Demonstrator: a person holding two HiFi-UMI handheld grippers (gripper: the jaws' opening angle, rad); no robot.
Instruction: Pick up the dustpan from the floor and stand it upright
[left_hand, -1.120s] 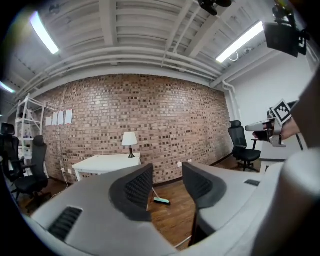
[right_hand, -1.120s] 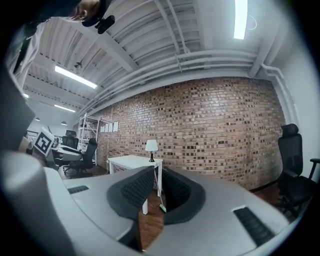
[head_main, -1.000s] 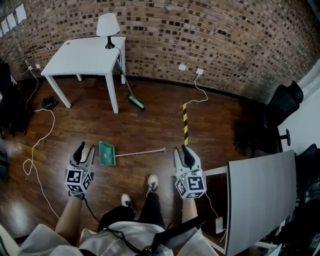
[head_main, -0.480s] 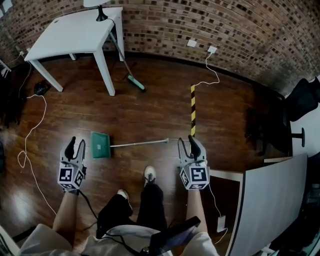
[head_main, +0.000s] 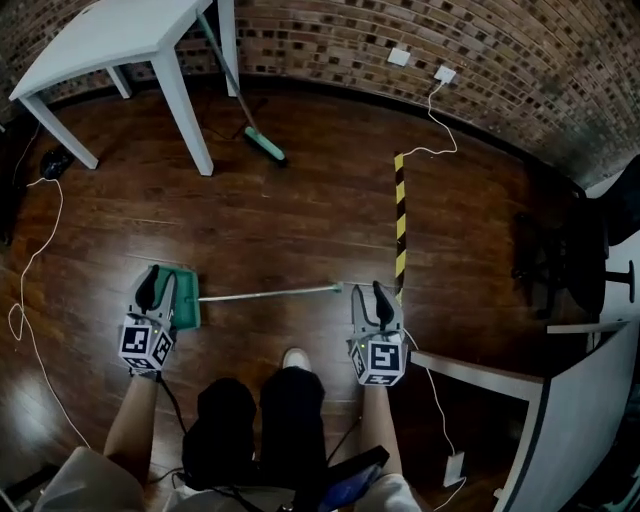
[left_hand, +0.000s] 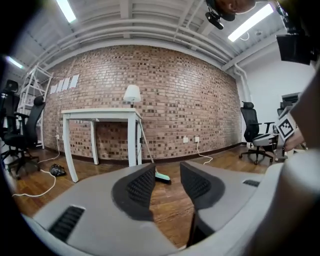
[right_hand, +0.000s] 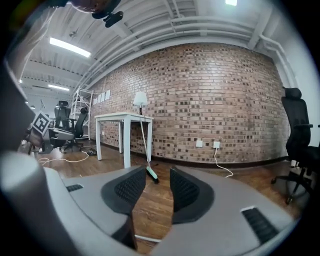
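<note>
The dustpan lies flat on the wooden floor: a green pan (head_main: 186, 298) and a long thin handle (head_main: 270, 293) that runs to the right. My left gripper (head_main: 158, 286) hovers over the pan's left edge, open and empty; its jaws have just been closing a little. In the left gripper view the left gripper (left_hand: 167, 186) shows only floor between its pads. My right gripper (head_main: 368, 300) is at the handle's far end, open, its jaws having just opened wider. In the right gripper view the handle (right_hand: 145, 238) shows as a pale rod low beneath the right gripper (right_hand: 152, 187).
A white table (head_main: 100, 40) stands at the back left with a green-headed broom (head_main: 262, 146) leaning on it. A yellow-black strip (head_main: 400, 215) lies on the floor near the right gripper. A white cable (head_main: 30, 270) trails at left. A grey desk (head_main: 590, 420) is at right. The person's shoe (head_main: 294, 357) is between the grippers.
Both grippers have sunk toward the floor. The left one now overlaps the green pan, and the right one sits at the handle's end. The head view has tilted further down.
</note>
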